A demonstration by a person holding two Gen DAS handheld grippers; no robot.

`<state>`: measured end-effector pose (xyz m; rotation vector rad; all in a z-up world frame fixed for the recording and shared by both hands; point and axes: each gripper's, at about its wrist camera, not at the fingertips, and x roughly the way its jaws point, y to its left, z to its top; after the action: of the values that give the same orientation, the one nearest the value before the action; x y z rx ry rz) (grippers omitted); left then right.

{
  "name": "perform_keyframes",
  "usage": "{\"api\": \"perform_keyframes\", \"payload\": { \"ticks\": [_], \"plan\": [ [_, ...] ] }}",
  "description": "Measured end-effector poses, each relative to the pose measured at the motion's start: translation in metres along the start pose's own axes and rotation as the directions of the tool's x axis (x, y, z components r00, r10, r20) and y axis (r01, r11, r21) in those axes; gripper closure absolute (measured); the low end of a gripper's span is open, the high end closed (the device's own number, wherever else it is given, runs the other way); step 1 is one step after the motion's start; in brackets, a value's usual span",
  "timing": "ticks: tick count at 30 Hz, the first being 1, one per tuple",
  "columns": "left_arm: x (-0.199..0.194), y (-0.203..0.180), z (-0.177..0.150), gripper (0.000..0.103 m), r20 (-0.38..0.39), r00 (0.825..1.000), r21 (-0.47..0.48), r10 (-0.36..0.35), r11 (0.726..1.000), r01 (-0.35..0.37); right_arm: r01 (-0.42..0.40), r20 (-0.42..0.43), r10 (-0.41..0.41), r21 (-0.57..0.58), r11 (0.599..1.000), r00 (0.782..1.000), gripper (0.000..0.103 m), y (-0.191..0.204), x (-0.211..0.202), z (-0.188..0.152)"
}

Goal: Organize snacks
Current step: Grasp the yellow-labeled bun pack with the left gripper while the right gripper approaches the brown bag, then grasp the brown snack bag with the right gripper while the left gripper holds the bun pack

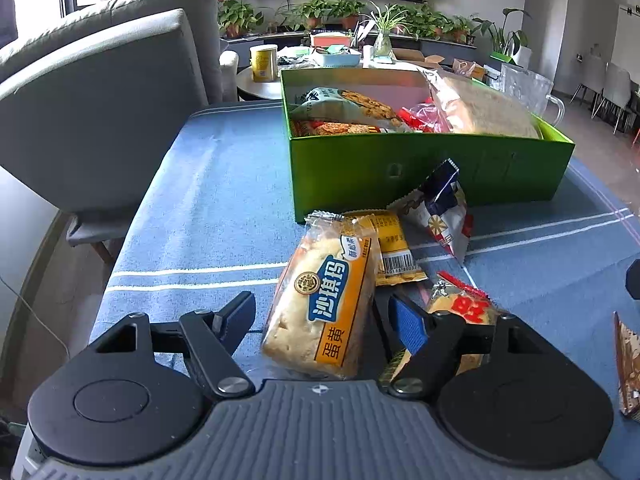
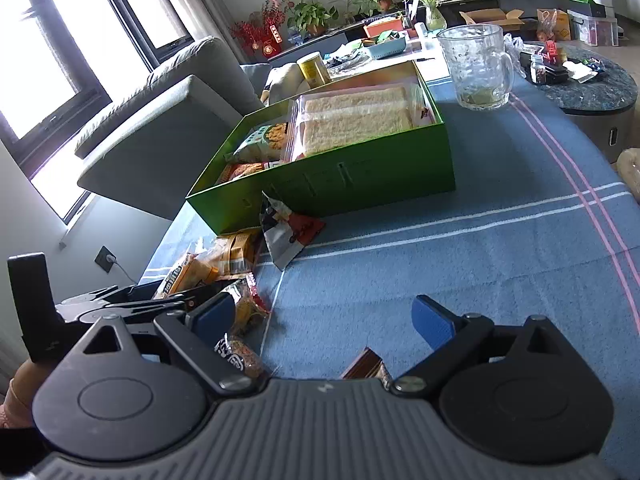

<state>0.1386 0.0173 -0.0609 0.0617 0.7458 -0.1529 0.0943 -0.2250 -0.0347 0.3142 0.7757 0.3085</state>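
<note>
A sachima cake pack (image 1: 324, 304) with an orange-and-blue label lies on the blue tablecloth. It sits between the fingers of my left gripper (image 1: 322, 316), which is open with a gap on both sides. A yellow packet (image 1: 394, 248), a white, blue and red packet (image 1: 444, 216) and a red-lettered cracker pack (image 1: 464, 304) lie close by. Behind them stands the green box (image 1: 400, 168), holding a big bread pack (image 1: 480, 108) and other snacks. My right gripper (image 2: 324, 316) is open over bare cloth. A brown packet (image 2: 364, 364) pokes out near its base, and the left gripper (image 2: 120, 300) shows beside it.
A glass mug (image 2: 476, 68) stands behind the green box (image 2: 340, 184). A grey armchair (image 1: 100, 100) sits off the table's left edge. A yellow can (image 1: 263, 62) and clutter lie on tables beyond. Another brown packet (image 1: 626, 364) lies at the right.
</note>
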Motion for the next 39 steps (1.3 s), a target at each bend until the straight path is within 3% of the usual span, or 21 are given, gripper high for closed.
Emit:
{"api": "perform_keyframes", "payload": {
  "ticks": [6, 10, 15, 18, 31, 39],
  "plan": [
    [0.004, 0.007, -0.001, 0.035, -0.02, 1.0, -0.049, -0.016, 0.999, 0.015, 0.001, 0.0, -0.001, 0.005, 1.0, 1.0, 0.031, -0.001, 0.0, 0.0],
    [0.004, 0.005, -0.003, 0.037, -0.011, 1.0, -0.029, -0.011, 1.0, 0.011, -0.001, -0.004, 0.001, 0.013, 1.0, 1.0, 0.032, -0.002, 0.002, -0.002],
    [0.001, 0.006, -0.005, 0.056, 0.008, 1.0, -0.036, -0.02, 0.999, 0.02, -0.003, -0.02, 0.004, 0.024, 1.0, 1.0, 0.032, -0.003, 0.005, -0.005],
    [-0.003, 0.008, -0.007, 0.061, 0.015, 0.999, -0.056, -0.033, 0.998, 0.033, -0.004, -0.025, 0.005, 0.029, 1.0, 1.0, 0.032, -0.004, 0.006, -0.007],
    [-0.034, 0.008, -0.007, 0.061, 0.096, 0.995, -0.075, -0.01, 0.997, 0.017, 0.002, -0.038, -0.001, 0.03, 1.0, 0.999, 0.031, -0.006, 0.006, -0.012],
    [-0.062, -0.001, -0.003, 0.061, 0.135, 0.99, -0.067, -0.042, 0.996, 0.052, 0.011, -0.062, -0.013, -0.038, 0.999, 0.998, 0.031, -0.009, -0.001, -0.022]
  ]
}}
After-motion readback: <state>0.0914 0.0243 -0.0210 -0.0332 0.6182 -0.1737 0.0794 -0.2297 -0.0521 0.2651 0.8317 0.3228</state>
